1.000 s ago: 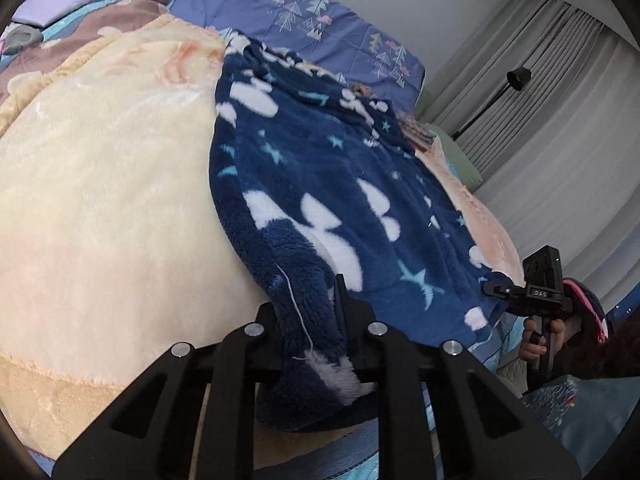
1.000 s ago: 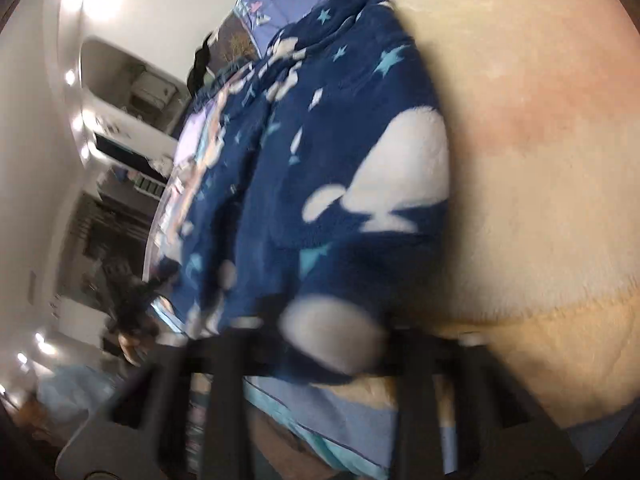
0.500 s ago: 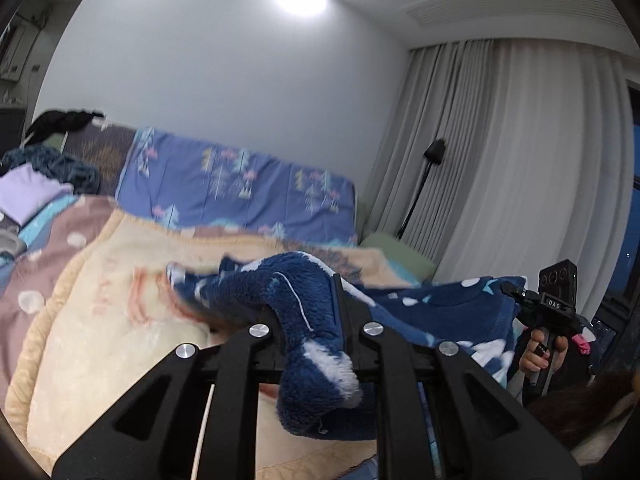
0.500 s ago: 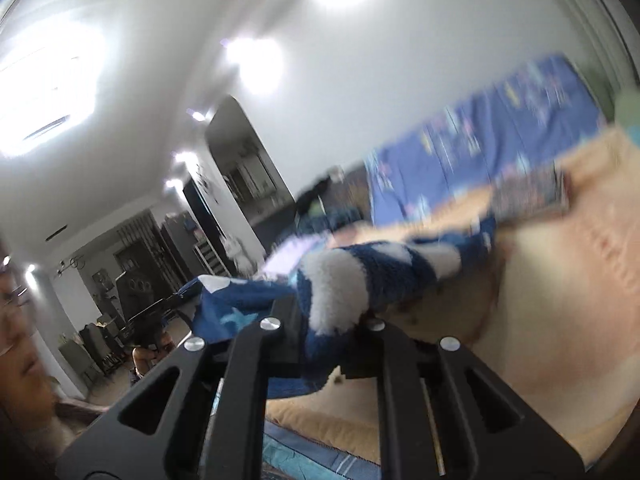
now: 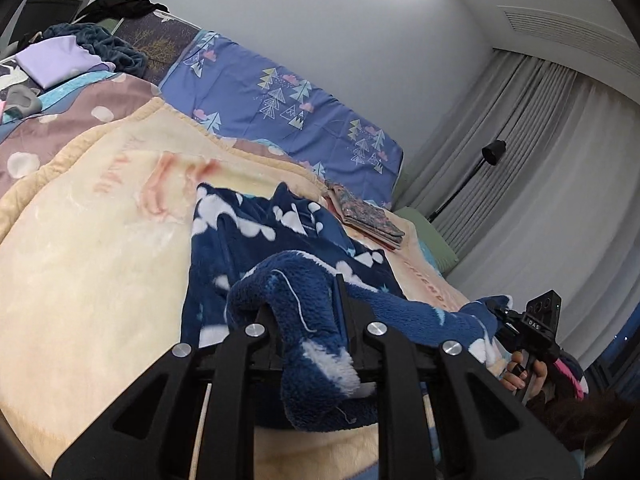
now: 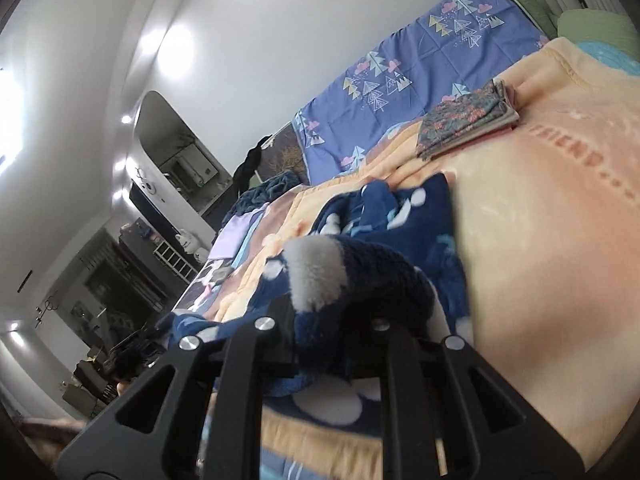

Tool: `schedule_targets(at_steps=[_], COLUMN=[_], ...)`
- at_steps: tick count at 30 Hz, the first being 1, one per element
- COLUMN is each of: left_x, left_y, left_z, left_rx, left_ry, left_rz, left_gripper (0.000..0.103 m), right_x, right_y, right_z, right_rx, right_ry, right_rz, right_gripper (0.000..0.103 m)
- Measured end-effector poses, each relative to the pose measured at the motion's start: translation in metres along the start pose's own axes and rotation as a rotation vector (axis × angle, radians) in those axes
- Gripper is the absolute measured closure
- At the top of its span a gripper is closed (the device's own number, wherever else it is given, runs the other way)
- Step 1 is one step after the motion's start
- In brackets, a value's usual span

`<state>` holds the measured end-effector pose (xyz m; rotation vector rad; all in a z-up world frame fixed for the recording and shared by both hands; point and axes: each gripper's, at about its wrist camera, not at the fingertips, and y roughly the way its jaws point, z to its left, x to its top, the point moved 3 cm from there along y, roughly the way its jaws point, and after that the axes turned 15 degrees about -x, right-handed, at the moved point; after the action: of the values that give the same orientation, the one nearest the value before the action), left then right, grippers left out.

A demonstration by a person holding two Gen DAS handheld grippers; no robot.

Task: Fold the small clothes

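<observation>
While lifted off the blanket point(image 5: 80, 264), fleece garment point(image 5: 248, 248): corners clamped in left gripper point(image 5: 308, 320) and right gripper point(image 6: 324, 320).

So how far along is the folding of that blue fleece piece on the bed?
Done: a folded stack sits near the pillow. In hand: the left gripper and right gripper each pinch an edge of the navy fleece garment, lifted off the cream blanket. Left: bringing it over, laying it flat and adding it to the stack.
</observation>
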<state>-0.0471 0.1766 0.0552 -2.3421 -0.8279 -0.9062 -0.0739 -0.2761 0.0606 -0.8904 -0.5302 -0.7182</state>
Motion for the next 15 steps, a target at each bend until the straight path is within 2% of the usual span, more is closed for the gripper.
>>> schedule_targets(at_steps=[7,9,10,12,15], left_x=[0.07,0.089,0.095,0.097,0.076], left_y=[0.055,0.072,0.082,0.11,0.158], left_z=[0.015,0.034,0.045,0.081,0.14], left_rx=[0.039,0.046,0.064,0.146,0.27], left_ry=[0.072,0.069,0.072,0.027,-0.069], left_rz=[0.004,-0.005,-0.002,0.028,0.147], left_gripper=[0.086,0.086,0.084,0.084,0.084], right_x=[0.074,0.088,0.096,0.101,0.088], right_y=[0.075,0.099,0.117,0.159,0.22], right_z=[0.014,0.011,0.005,-0.011,-0.039], right_rx=[-0.029,-0.055,-0.088,-0.166,-0.328], right_ry=[-0.014,-0.01,-0.012,-0.006,-0.019], right_rz=[-0.031,-0.036,-0.031,0.011,0.11], right_gripper=[0.089,0.089,0.089,0.088,0.088])
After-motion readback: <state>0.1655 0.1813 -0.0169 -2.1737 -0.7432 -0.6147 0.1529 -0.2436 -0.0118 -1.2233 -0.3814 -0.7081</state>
